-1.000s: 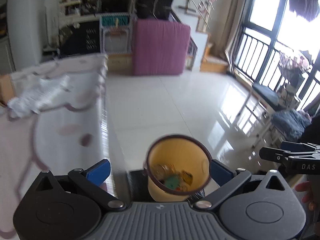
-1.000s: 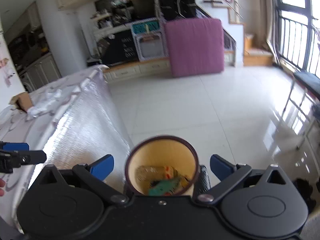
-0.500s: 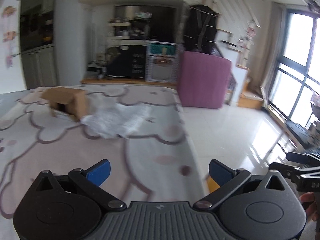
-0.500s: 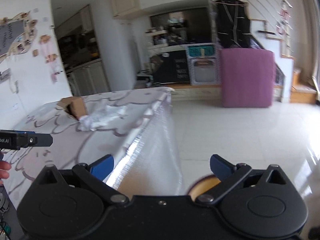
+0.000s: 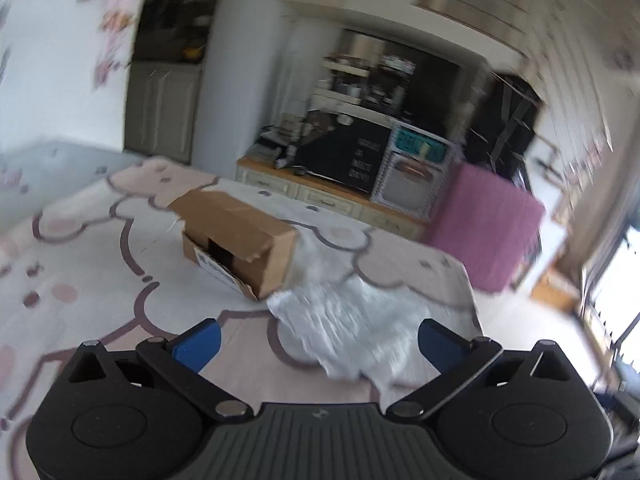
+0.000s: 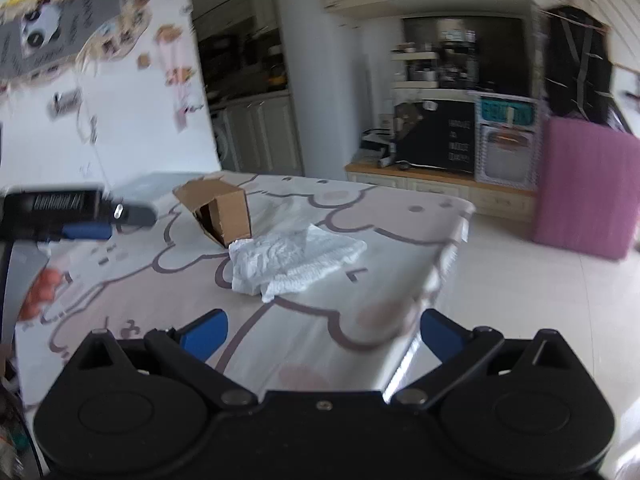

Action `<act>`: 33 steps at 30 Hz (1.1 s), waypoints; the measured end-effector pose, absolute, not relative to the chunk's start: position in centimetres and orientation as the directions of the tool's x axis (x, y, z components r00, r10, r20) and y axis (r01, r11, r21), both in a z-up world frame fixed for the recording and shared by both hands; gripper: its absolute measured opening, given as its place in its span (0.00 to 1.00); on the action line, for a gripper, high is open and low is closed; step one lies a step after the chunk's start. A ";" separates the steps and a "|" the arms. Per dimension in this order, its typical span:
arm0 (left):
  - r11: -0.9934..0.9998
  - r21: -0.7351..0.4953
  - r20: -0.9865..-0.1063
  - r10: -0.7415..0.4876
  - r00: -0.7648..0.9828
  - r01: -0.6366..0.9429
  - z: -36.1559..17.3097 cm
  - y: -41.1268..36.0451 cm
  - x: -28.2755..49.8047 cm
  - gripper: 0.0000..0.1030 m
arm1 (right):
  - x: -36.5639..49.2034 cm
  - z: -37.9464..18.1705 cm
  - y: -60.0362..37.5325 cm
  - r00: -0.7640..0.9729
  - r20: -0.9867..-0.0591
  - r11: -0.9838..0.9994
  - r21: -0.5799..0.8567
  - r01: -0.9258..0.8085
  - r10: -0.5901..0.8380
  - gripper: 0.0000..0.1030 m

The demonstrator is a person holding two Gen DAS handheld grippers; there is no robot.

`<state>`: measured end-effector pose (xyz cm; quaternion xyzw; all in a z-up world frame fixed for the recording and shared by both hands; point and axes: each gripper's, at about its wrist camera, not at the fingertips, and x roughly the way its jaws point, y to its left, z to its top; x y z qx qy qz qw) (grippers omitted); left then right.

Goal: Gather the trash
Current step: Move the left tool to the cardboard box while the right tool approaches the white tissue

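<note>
A torn brown cardboard box (image 5: 236, 238) lies on its side on the patterned table (image 5: 80, 264), and a crumpled white paper sheet (image 5: 348, 324) sprawls just beside it. My left gripper (image 5: 318, 344) hovers open right in front of the paper, nothing between its blue fingers. In the right wrist view the cardboard box (image 6: 220, 210) and the white paper (image 6: 292, 260) sit further off in the middle of the table. My right gripper (image 6: 322, 330) is open and empty over the table's near part. The left gripper (image 6: 86, 216) shows at the left edge there. The trash bin is out of view.
The table's right edge (image 6: 448, 264) drops to a glossy tiled floor (image 6: 520, 320). A pink padded block (image 6: 584, 192) stands on the floor beyond, with low cabinets (image 6: 436, 188) behind. An orange item (image 6: 42, 290) lies at the table's left.
Both grippers swung up and left from the yellow bin on the floor to the tabletop. The bin left view; box and paper now sit much closer. Both stayed open.
</note>
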<state>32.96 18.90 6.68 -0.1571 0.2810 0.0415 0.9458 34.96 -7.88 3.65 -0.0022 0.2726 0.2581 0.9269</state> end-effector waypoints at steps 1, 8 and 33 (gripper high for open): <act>0.932 -0.308 -0.546 -0.008 0.837 -0.192 6.3 19.6 33.9 1.00 | 36.1 3.5 -7.1 0.712 -0.516 0.862 0.112 -0.495 0.476 1.00; 0.779 -0.521 -0.581 -0.025 0.814 -0.348 3.3 24.0 39.0 1.00 | 40.3 1.9 -1.7 0.681 -0.570 0.820 -0.023 -0.572 0.459 1.00; 0.585 -0.643 -0.621 -0.020 0.784 -0.495 0.2 28.5 47.8 1.00 | 55.0 -3.4 5.4 0.574 -0.703 0.763 -0.069 -0.642 0.420 1.00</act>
